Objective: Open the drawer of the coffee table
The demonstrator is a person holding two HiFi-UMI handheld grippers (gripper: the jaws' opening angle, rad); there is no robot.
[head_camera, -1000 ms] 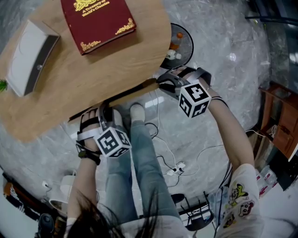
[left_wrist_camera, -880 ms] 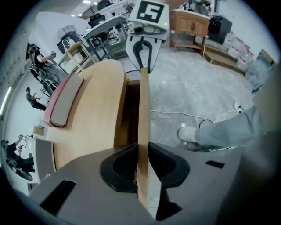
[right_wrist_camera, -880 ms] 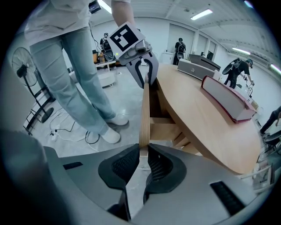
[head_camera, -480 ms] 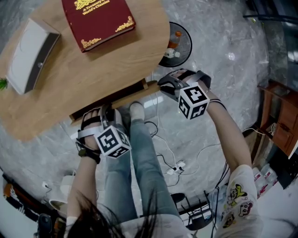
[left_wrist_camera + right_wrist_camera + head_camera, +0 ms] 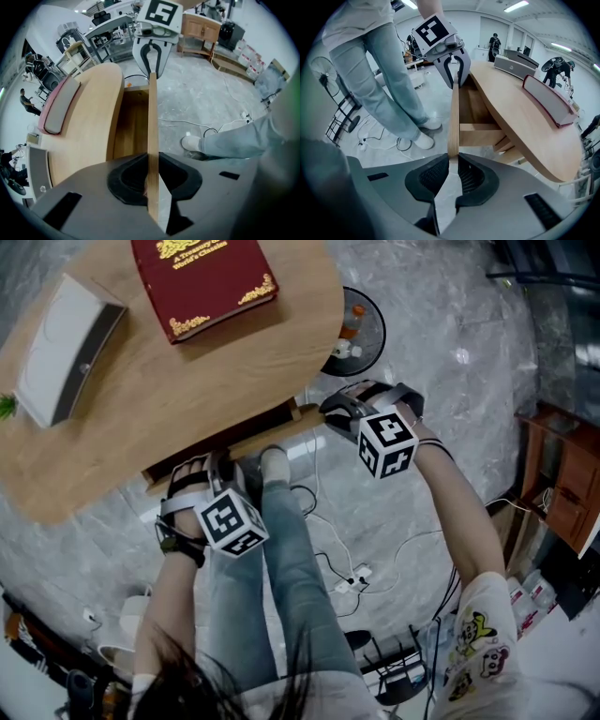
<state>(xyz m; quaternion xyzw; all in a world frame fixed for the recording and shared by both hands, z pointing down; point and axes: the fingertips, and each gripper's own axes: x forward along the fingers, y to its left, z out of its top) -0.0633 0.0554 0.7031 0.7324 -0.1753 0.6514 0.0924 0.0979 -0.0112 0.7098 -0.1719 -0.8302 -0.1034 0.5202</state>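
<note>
The oval, light-wood coffee table (image 5: 187, 381) stood on a grey marble floor (image 5: 450, 343), and its shallow wooden drawer (image 5: 477, 110) was out a short way from under the near edge of the top, so that a dark gap showed in the head view between the tabletop and the drawer's thin light-wood front panel (image 5: 275, 431). The left gripper (image 5: 152, 180) pointed down over that panel near its left end. Its jaws had just been closing, and they now stood only narrowly apart, with the board upright between them and a black pad pressed against each face. The right gripper (image 5: 452, 174) came down at a slant at the panel's other end, its jaws equally narrow and clamped on the top edge of the same board. Each gripper view looked along the panel to the other gripper at its far end. On the tabletop, well back from the drawer, lay a dark red hardcover book with gold lettering (image 5: 202, 282) and, to its left, a white and grey rectangular box (image 5: 66, 348). The person's legs in light blue jeans (image 5: 281, 559) stood between the two arms, with one white shoe (image 5: 275, 463) just beside the front panel, and white cables (image 5: 342, 568) trailed across the floor behind.
</note>
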